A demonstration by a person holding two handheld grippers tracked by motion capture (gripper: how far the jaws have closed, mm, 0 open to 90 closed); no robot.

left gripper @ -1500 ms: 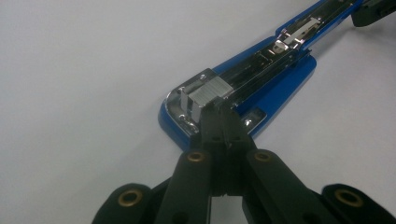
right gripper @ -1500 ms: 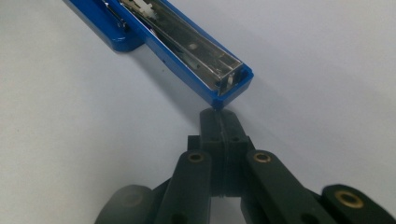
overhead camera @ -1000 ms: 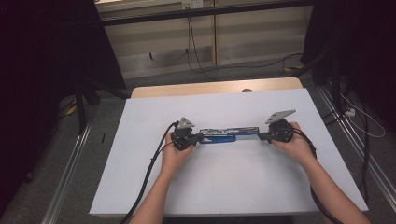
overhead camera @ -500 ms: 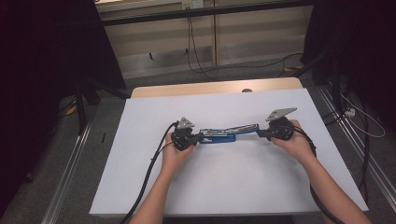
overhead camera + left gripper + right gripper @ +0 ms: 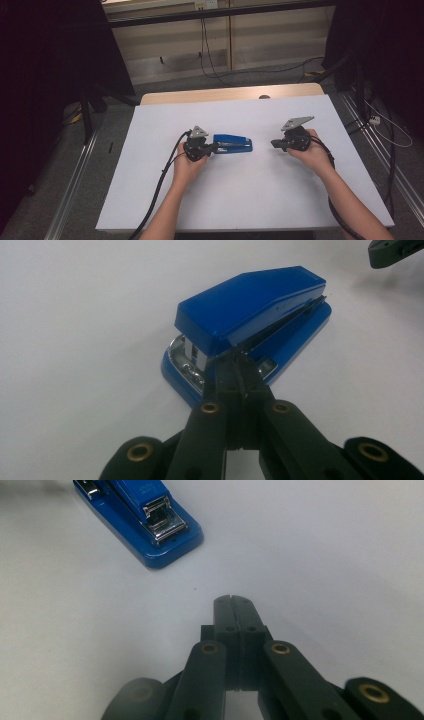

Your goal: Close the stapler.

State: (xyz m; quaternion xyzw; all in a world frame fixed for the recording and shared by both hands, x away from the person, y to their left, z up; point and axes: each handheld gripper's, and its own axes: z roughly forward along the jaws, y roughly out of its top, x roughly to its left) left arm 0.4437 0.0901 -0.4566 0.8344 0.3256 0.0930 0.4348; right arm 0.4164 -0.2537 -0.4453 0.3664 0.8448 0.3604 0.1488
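A blue stapler (image 5: pixel 232 144) lies closed on the white table cover (image 5: pixel 250 200), its metal front pointing right. My left gripper (image 5: pixel 216 147) is shut, and its tips rest against the stapler's left rear end. In the left gripper view the joined fingertips (image 5: pixel 235 362) meet the stapler (image 5: pixel 250 310) by its hinge, with nothing between them. My right gripper (image 5: pixel 274 144) is shut and empty, a short gap to the right of the stapler's front. In the right gripper view its tips (image 5: pixel 232 600) hover over bare white surface, with the stapler (image 5: pixel 145 520) at the upper left.
The wooden table edge (image 5: pixel 225 95) shows beyond the white cover. Metal rails (image 5: pixel 75 180) run along both sides on the floor, and cables (image 5: pixel 210 45) lie on the floor behind the table. A black cable (image 5: pixel 160 190) trails from my left gripper.
A long grey part reached from the stapler to my right gripper's tips before; now the stapler lies closed and shorter. Both hands have stayed where they were.
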